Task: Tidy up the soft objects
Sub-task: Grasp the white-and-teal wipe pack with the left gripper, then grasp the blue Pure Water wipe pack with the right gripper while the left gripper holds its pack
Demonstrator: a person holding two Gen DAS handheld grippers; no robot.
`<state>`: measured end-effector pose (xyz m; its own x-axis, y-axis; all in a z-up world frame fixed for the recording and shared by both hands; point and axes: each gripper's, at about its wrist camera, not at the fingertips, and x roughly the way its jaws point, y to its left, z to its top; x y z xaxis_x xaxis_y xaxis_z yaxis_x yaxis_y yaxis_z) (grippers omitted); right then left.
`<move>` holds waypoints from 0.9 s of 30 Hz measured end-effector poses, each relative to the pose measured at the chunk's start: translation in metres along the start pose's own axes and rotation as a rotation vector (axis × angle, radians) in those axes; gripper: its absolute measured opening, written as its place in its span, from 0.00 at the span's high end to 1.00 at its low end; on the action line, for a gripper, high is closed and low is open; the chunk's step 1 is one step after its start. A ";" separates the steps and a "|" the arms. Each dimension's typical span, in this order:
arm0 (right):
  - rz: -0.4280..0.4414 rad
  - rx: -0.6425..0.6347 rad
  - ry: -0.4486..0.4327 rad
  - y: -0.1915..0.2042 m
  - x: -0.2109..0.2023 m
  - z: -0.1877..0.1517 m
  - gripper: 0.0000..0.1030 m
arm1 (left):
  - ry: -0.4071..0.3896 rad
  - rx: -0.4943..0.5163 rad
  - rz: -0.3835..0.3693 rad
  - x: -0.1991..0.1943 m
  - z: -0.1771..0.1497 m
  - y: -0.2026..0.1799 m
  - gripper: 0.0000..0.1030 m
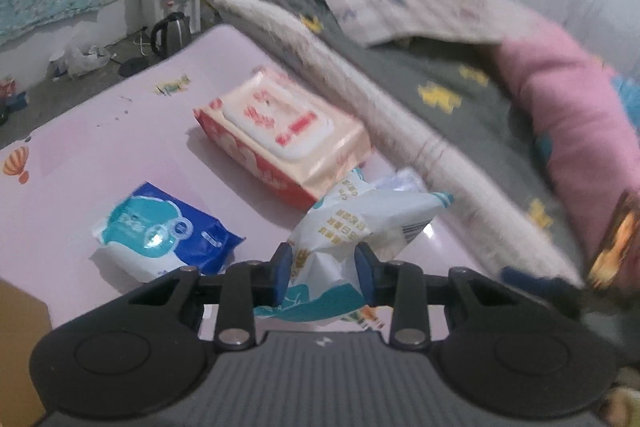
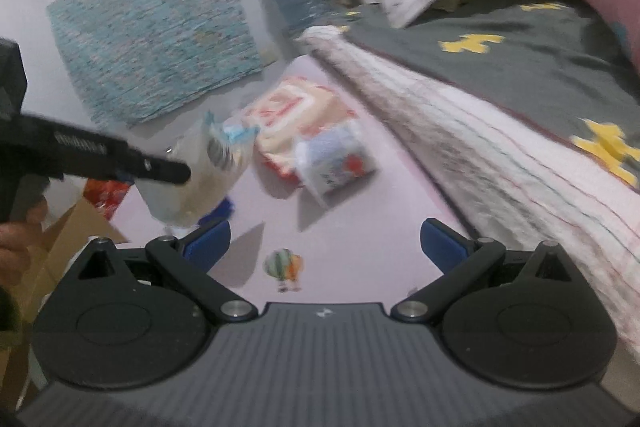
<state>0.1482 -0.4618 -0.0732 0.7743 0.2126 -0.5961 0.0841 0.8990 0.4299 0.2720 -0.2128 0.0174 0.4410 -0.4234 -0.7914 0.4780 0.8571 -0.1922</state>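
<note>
Left wrist view: left tool (image 1: 322, 269) pinches the crinkly white packet (image 1: 352, 227), right tool (image 2: 325, 245) gapes empty, so lift gently, squeeze firm.

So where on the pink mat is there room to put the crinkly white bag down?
The pink mat is bare left of the orange wet-wipes pack, out to the hot-air-balloon sticker and above the blue tissue pack. It is crowded by the bed edge, where the white bag, pinched in the left gripper, hangs beside the wipes.
</note>
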 end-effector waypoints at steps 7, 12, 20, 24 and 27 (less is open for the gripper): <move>0.211 -0.199 0.116 0.067 0.060 0.041 0.01 | -0.144 -0.143 -0.005 -0.071 0.011 0.034 0.66; 0.341 -0.346 0.210 0.128 0.122 0.063 0.01 | -0.230 -0.246 0.039 -0.120 0.009 0.067 0.66; 0.255 -0.572 0.338 0.207 0.235 0.065 0.01 | -0.289 -0.375 0.137 -0.175 -0.019 0.120 0.66; 0.192 -0.585 0.414 0.221 0.270 0.058 0.01 | -0.308 -0.446 0.192 -0.201 -0.043 0.149 0.66; 0.156 -0.574 0.461 0.228 0.281 0.051 0.10 | -0.317 -0.498 0.235 -0.223 -0.067 0.171 0.66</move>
<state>0.4167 -0.2170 -0.1081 0.3990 0.3790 -0.8349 -0.4425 0.8771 0.1867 0.2047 0.0481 0.1226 0.7310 -0.2080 -0.6500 -0.0362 0.9393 -0.3413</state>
